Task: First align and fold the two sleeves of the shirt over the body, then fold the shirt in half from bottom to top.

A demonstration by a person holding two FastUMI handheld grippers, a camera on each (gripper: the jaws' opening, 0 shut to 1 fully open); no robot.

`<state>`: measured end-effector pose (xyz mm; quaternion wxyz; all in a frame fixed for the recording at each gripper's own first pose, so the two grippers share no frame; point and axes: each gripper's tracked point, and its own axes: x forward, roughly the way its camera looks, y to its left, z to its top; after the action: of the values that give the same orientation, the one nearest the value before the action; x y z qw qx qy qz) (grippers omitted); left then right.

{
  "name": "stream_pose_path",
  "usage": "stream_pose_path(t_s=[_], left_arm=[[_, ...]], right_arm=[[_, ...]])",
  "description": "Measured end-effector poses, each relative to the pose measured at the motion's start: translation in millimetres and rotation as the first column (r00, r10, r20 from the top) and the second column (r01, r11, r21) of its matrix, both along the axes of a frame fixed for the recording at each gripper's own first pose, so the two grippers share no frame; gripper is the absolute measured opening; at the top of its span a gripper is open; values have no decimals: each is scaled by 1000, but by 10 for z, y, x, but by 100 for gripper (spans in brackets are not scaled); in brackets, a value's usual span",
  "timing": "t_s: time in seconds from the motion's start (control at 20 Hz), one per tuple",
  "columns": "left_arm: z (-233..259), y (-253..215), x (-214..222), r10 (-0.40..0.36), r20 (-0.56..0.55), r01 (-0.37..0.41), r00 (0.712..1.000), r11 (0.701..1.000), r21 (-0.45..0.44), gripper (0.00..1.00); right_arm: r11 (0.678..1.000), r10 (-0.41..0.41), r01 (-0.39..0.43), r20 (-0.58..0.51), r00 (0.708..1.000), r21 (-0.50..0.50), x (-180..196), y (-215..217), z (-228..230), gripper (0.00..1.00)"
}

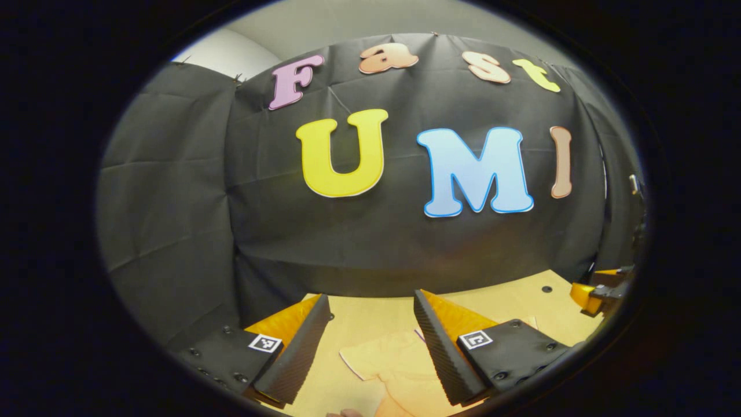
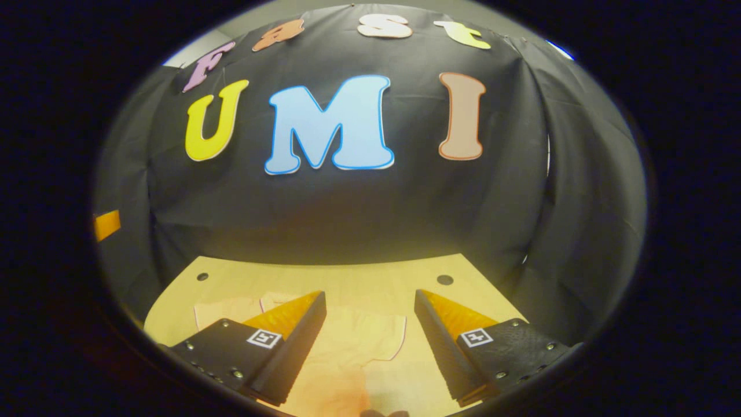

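Shirt lay flat on the tabletop, pale, below and between the fingers of the left tongs, which were spread wide, holding nothing, raised above it. Right tongs also gaped wide and empty, over the shirt; one sleeve edge reached toward the right finger, the rest spread left past the left finger. Other tongs showed at the far right of the left gripper view.

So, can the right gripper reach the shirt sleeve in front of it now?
Probably yes: the right gripper is open, and the shirt lies flat on the table with nothing between them.
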<state>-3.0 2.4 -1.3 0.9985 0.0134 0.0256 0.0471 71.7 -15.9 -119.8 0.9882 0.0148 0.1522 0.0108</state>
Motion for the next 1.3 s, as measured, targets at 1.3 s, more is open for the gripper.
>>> stream_pose_path(t_s=[1.3], left_arm=[[-202, 291, -274, 189, -84, -190, 978, 982, -15, 96]], right_arm=[[990, -73, 128, -576, 814, 56, 497, -270, -2462, 81]])
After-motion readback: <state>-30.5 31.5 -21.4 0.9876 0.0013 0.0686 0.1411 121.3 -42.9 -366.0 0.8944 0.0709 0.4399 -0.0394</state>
